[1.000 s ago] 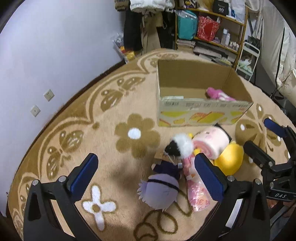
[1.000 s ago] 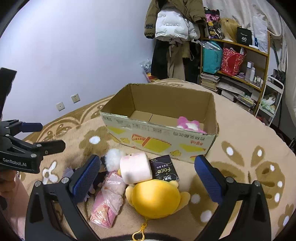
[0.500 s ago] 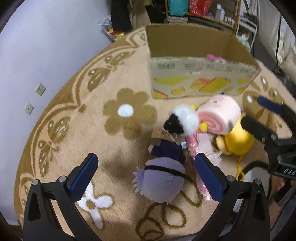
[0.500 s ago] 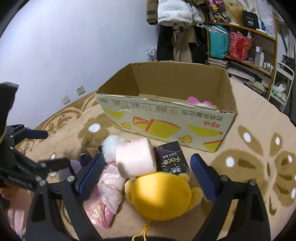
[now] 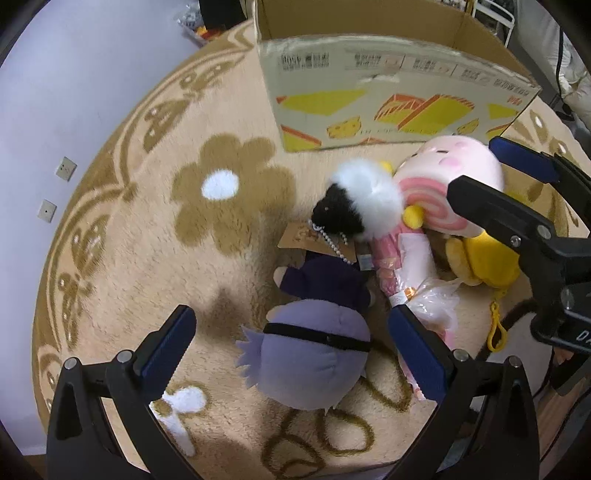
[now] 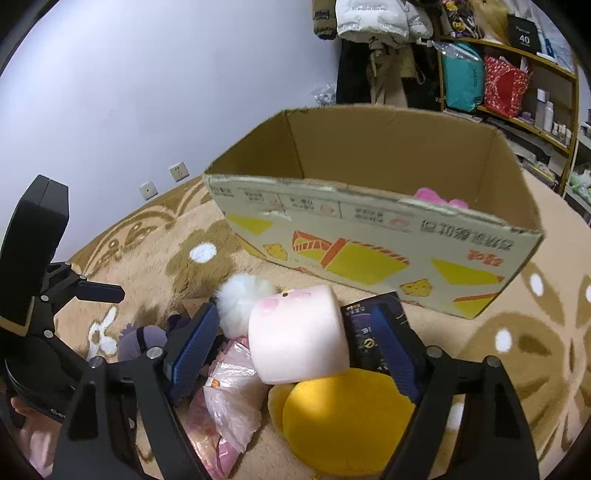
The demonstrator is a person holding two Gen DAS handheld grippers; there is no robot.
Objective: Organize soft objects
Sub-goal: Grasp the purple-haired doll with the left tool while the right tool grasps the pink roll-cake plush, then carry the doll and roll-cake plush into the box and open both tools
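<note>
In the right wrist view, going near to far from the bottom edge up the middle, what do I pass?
Yellow plush → pink roll plush → cardboard box, with a pink toy peeking over its front wall → coats hanging on the far wall.

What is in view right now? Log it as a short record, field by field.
container: cardboard box, open on top, a pink toy inside
pile on rug: pink roll plush, yellow plush, purple plush, black-and-white pompom
left gripper: open, over the purple plush
right gripper: jaws just closing around the pink roll plush; contact unclear
</note>
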